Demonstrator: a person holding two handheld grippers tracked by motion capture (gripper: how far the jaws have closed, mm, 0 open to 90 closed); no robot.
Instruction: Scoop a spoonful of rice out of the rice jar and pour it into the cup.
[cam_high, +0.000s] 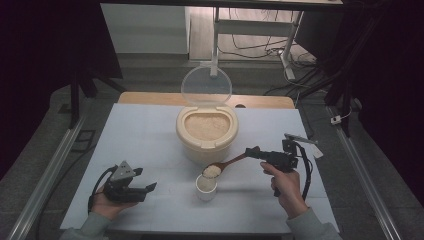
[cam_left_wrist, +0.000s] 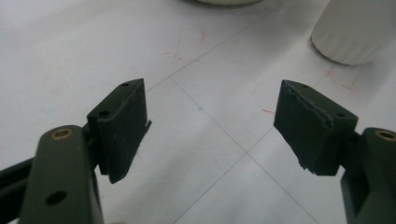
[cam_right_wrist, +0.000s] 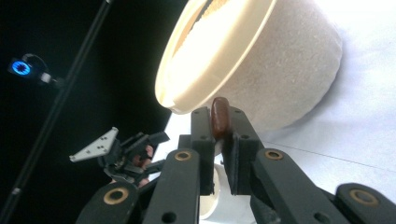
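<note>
Two grippers are seen in the high view over a white table (cam_high: 150, 130). A wooden spoon (cam_high: 231, 162) is held by its handle in the right gripper (cam_high: 254, 152), its bowl heaped with rice (cam_high: 212, 171) and poised directly above a small white cup (cam_high: 206, 187), presumably so that the grains drop in without spilling. Just behind the cup stands the cream rice container (cam_high: 207, 131), its clear lid (cam_high: 206, 86) raised so the spoon can reach in. The left gripper (cam_high: 150, 187) rests low on the table, well clear of the cup, probably to keep out of the pour.

In the left gripper view, its jaws are spread apart over bare table with nothing between them; the cup (cam_left_wrist: 355, 32) stands ahead at the upper right.

In the right gripper view, the jaws are clamped together on the spoon handle (cam_right_wrist: 220, 117), which is gripped edge-on for steadiness; the container (cam_right_wrist: 261, 60) looms beyond.
</note>
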